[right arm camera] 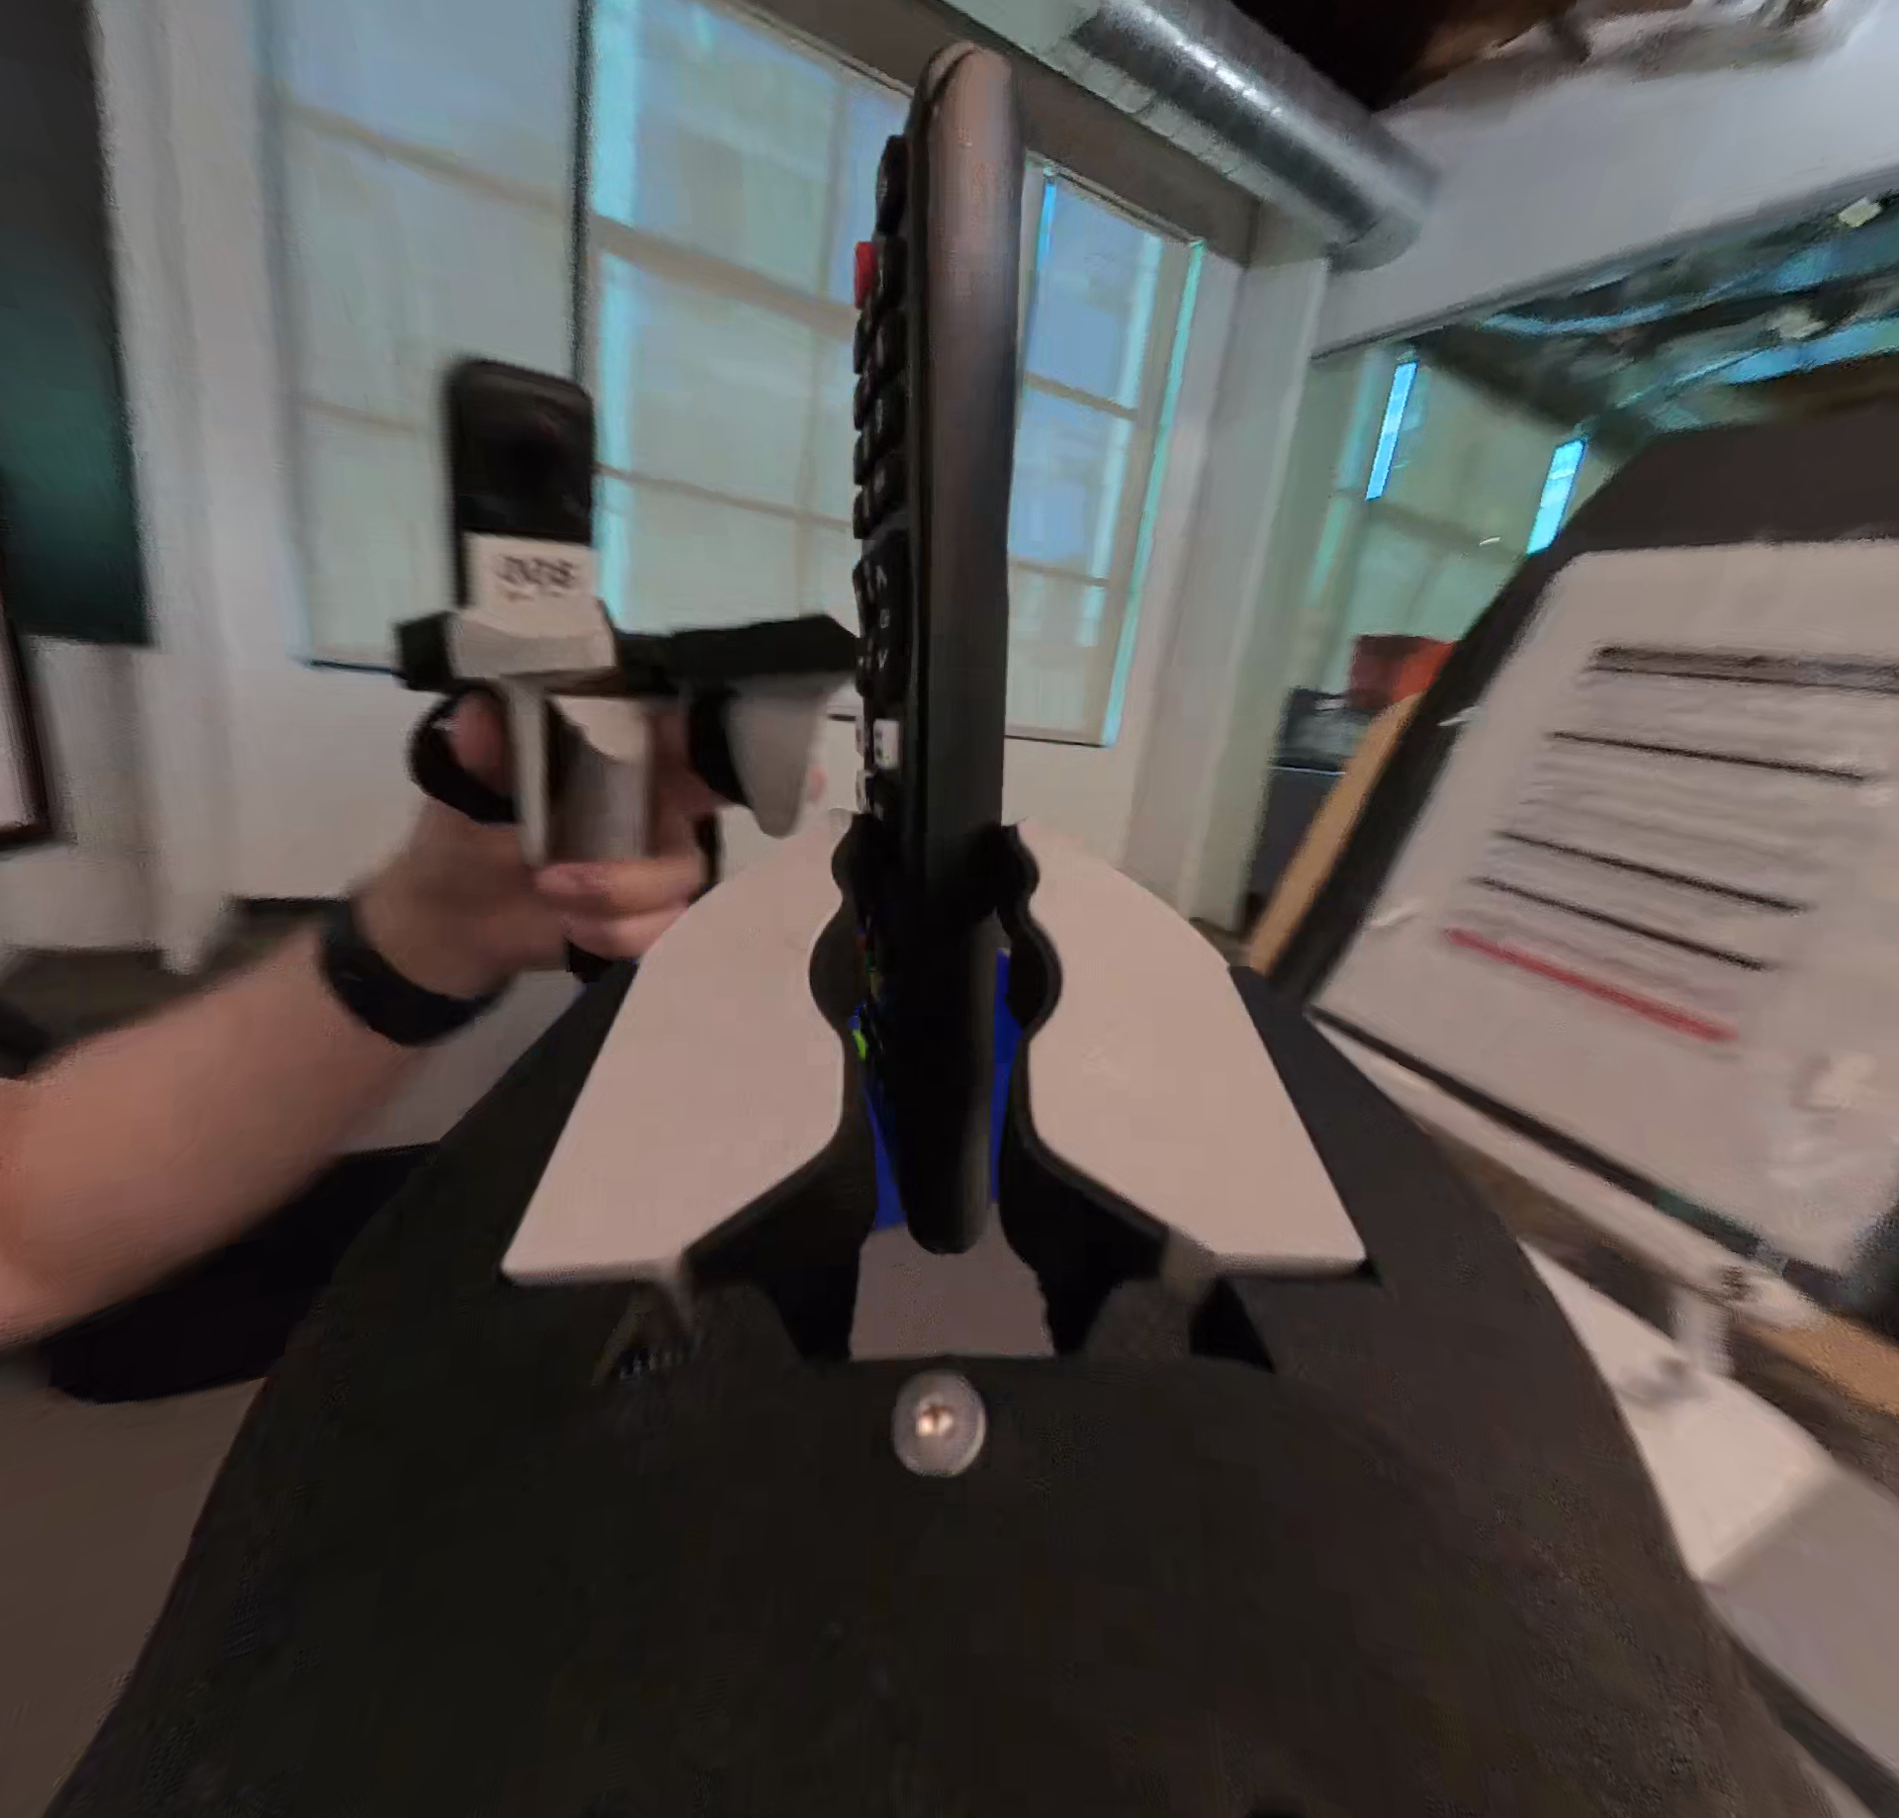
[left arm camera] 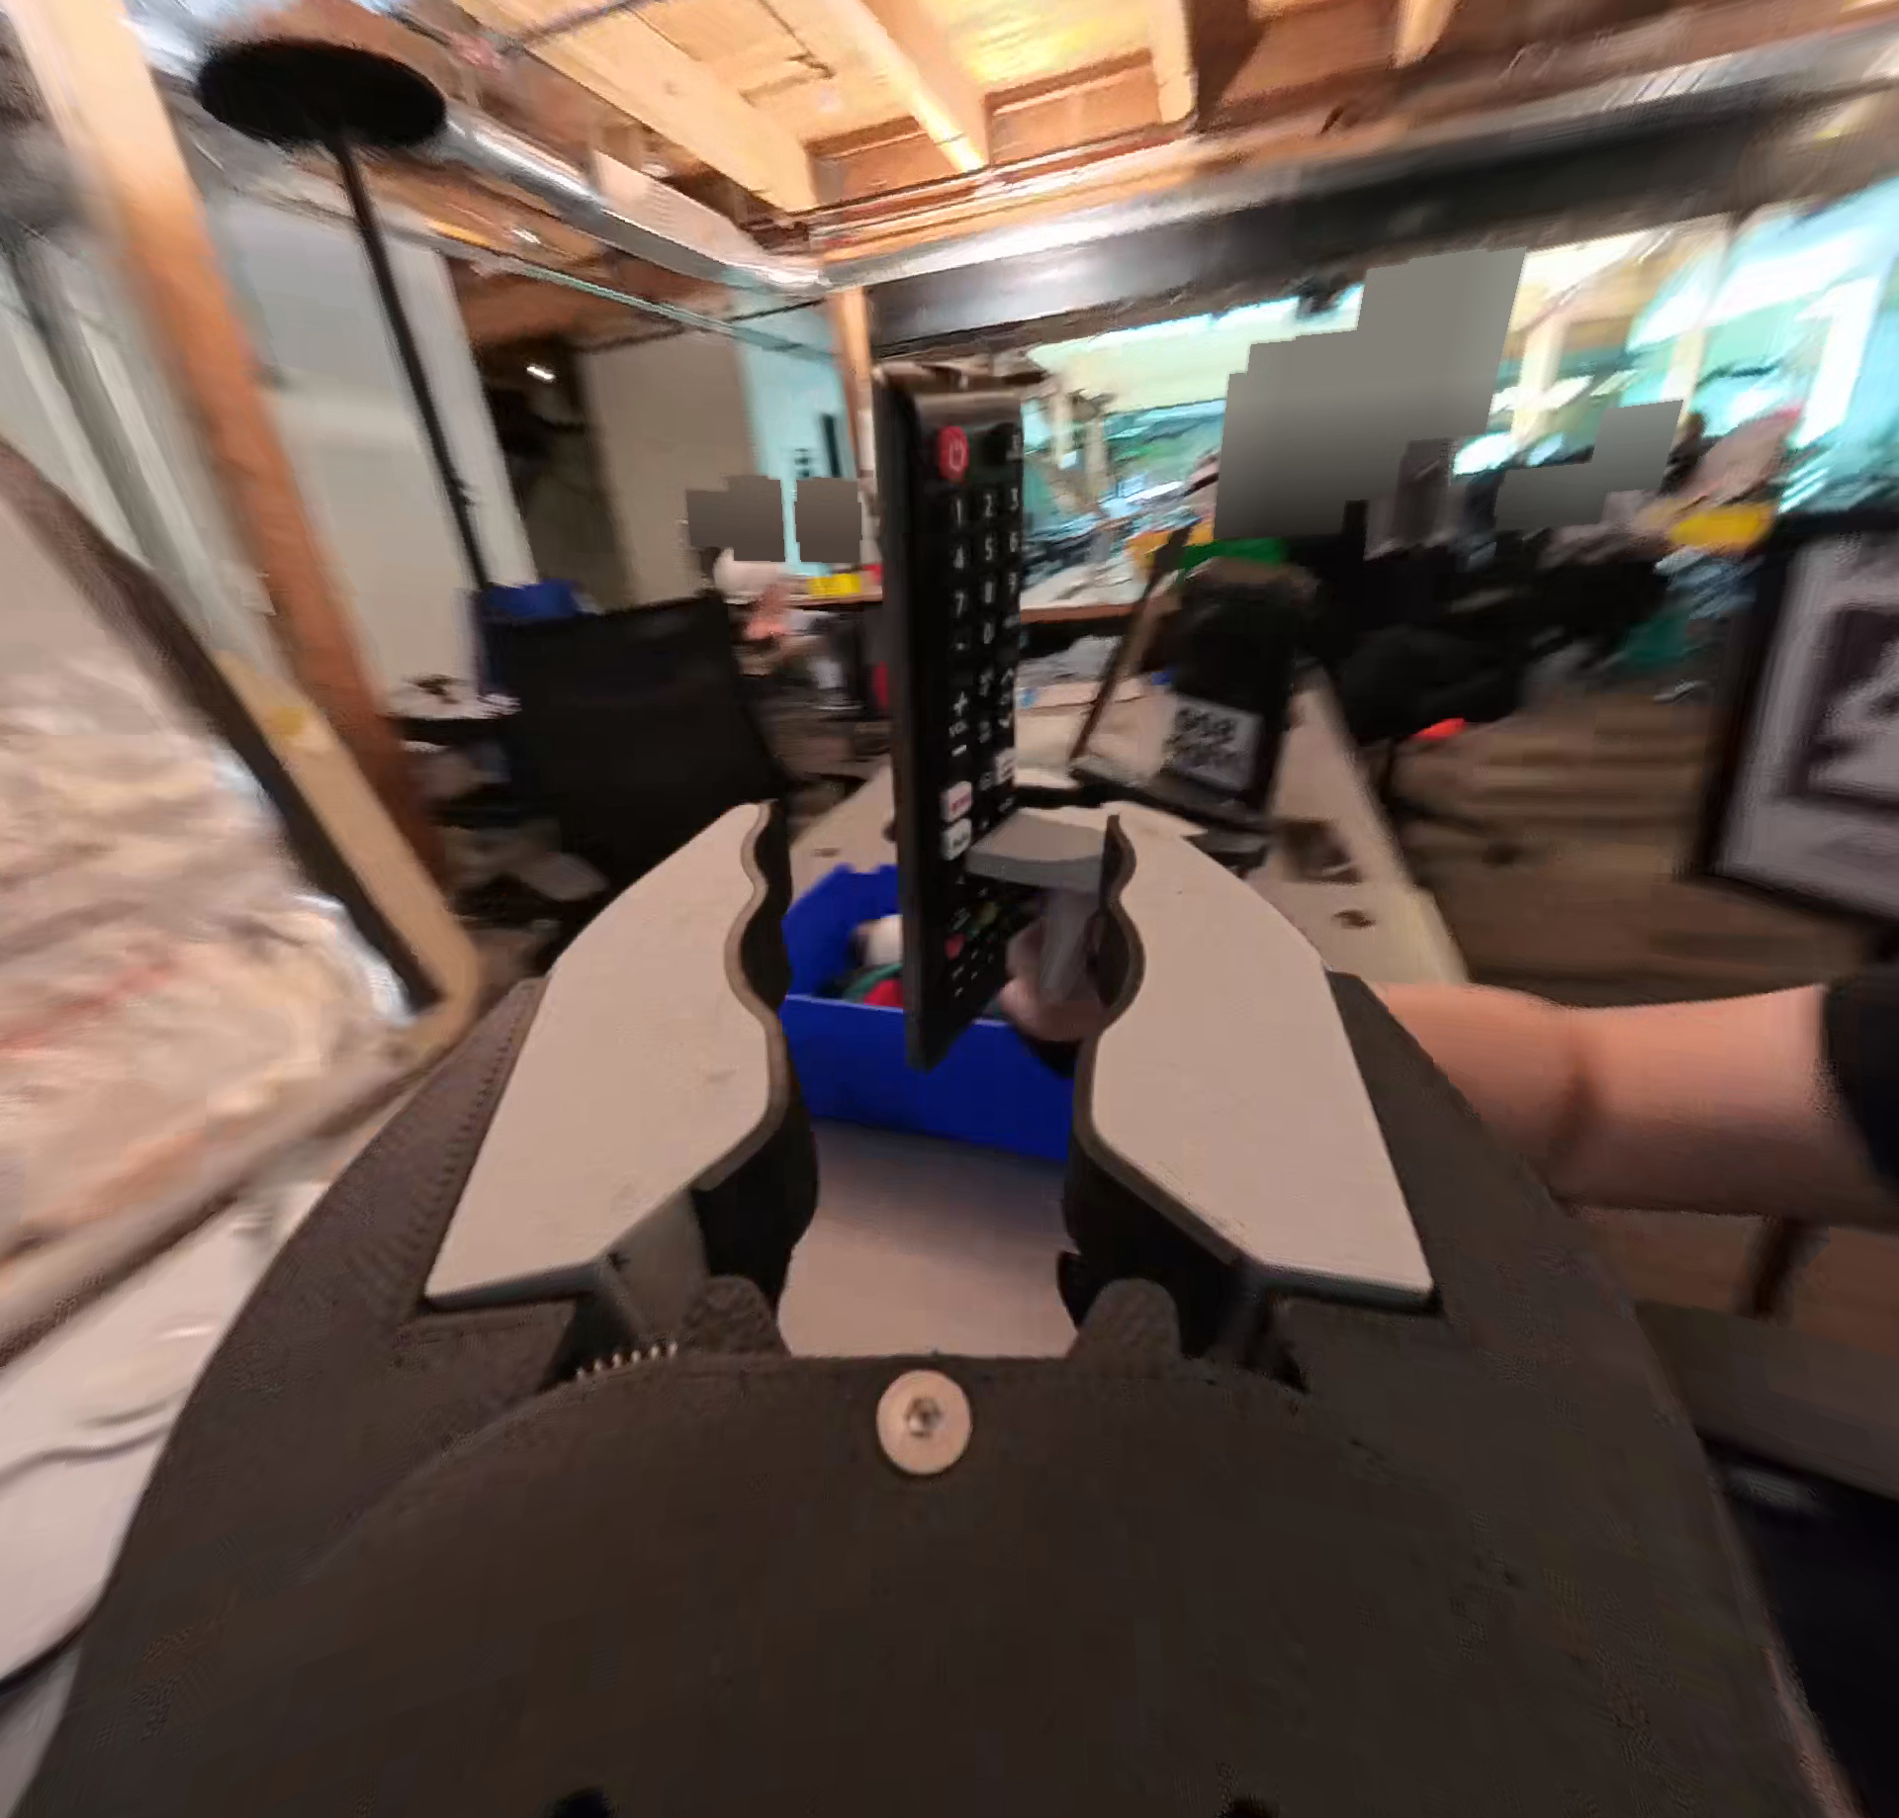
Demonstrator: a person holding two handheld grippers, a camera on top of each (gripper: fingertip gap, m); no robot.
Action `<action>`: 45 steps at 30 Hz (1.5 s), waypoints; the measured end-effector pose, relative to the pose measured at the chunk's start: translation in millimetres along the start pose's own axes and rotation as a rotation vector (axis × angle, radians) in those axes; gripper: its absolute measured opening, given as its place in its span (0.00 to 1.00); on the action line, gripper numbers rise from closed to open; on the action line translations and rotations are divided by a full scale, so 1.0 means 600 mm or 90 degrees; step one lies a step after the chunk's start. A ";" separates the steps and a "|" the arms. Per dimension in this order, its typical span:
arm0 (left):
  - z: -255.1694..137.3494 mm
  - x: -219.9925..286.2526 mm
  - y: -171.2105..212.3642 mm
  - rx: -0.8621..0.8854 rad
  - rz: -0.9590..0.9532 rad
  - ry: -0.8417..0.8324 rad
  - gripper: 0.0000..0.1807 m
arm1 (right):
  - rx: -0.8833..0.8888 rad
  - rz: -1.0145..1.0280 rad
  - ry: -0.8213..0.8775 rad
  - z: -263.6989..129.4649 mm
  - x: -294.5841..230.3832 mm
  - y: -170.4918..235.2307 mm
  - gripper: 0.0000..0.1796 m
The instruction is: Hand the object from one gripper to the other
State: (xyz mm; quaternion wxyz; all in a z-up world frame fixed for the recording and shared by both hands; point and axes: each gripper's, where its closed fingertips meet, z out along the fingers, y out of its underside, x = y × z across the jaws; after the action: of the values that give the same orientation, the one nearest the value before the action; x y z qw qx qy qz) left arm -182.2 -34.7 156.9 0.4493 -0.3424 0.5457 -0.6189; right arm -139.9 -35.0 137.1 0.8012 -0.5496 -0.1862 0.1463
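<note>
Workshop behind; right gripper (right arm camera: pixel 930 864) pinches long black plastic remote (right arm camera: pixel 951 535) upright, left gripper (left arm camera: pixel 940 834) spread: close squarely before releasing

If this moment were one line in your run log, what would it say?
stage: handover underway | right gripper: shut on TV remote, upright | left gripper: open, remote between its jaws | below: blue bin

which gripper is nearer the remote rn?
Right. The right gripper is clamped on the remote near its lower end; the left gripper is open around it, not touching.
</note>
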 end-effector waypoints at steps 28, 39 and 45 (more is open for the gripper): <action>-0.021 -0.126 0.149 -0.434 0.818 -0.296 0.13 | -0.245 -0.849 0.006 -0.006 -0.035 0.076 0.24; 0.006 -0.099 0.212 -0.522 0.855 -0.215 0.13 | -0.334 -0.970 0.007 0.007 -0.017 0.145 0.23; 0.010 -0.105 0.196 -0.483 0.894 -0.261 0.14 | -0.352 -0.907 0.024 0.003 -0.010 0.142 0.14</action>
State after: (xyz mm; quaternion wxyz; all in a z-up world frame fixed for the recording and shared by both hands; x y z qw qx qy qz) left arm -132.7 21.5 46.2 0.6760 -0.1563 0.7120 0.1076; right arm -148.5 -6.0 57.2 0.5381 -0.4796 -0.5119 -0.4673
